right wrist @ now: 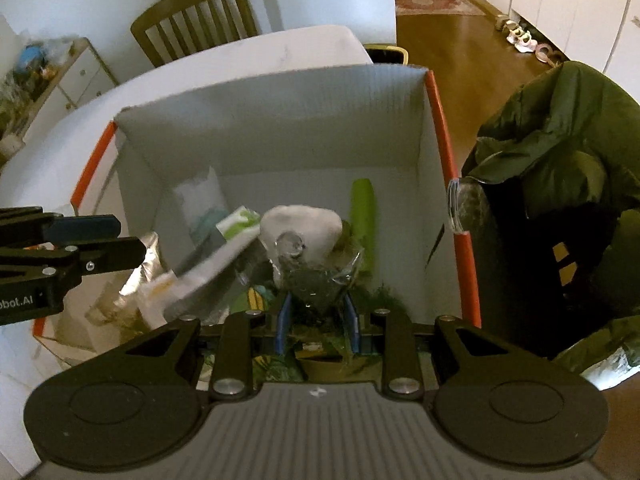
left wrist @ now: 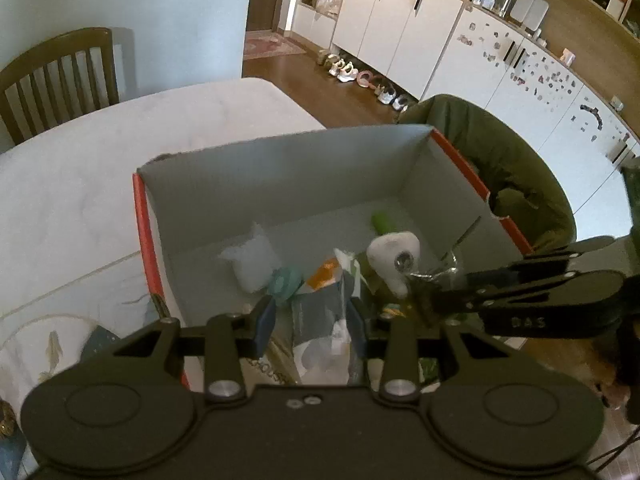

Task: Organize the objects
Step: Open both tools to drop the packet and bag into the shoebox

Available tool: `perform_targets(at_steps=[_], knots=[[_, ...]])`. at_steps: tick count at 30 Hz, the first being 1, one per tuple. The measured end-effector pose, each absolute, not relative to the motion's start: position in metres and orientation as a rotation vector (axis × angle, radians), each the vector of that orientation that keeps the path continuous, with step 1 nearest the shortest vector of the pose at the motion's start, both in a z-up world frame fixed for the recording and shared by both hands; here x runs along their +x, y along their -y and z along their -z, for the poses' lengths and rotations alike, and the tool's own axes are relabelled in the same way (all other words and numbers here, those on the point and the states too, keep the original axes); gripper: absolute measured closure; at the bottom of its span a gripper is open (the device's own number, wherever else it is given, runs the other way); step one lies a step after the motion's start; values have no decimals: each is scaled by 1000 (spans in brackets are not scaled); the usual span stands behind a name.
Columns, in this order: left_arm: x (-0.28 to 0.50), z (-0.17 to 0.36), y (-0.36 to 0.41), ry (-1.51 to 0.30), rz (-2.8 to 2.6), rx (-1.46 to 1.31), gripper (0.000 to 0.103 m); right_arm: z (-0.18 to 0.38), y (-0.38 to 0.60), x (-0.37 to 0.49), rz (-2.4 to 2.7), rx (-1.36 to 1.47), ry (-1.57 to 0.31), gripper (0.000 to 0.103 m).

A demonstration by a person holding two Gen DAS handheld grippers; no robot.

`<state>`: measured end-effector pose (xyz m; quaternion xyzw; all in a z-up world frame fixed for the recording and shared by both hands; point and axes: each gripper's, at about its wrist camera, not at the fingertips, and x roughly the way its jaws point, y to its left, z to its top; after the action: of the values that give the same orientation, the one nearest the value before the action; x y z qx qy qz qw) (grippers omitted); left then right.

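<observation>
Left gripper clamps a flat white-and-grey packet over the orange-edged box, jaws closing a touch; lower it flat onto the pile before letting go. Right gripper pinches a crinkly clear wrapper low inside the same box, near the white tooth-shaped toy; best released clear of the packet.

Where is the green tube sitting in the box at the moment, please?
In both wrist views the green tube lies inside the box toward its right wall, just right of the white lump.
</observation>
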<state>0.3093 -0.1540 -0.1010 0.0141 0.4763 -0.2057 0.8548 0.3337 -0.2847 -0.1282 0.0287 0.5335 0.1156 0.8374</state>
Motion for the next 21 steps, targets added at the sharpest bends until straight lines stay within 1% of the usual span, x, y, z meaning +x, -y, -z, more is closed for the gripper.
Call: perform_targets(at_steps=[8, 15, 18, 19, 21], knots=[[302, 99, 159, -1000, 421, 26, 66, 116, 292, 325, -284, 67, -1109, 75], [291, 84, 157, -968, 415, 26, 62, 93, 297, 314, -327, 91, -1058, 74], [285, 76, 155, -953, 414, 20, 62, 83, 297, 308, -340, 103, -1032, 69], [284, 72, 153, -945, 412, 21, 61, 80, 297, 306, -345, 107, -1021, 63], [280, 66, 151, -930, 410, 21, 61, 74, 295, 302, -350, 107, -1004, 58]])
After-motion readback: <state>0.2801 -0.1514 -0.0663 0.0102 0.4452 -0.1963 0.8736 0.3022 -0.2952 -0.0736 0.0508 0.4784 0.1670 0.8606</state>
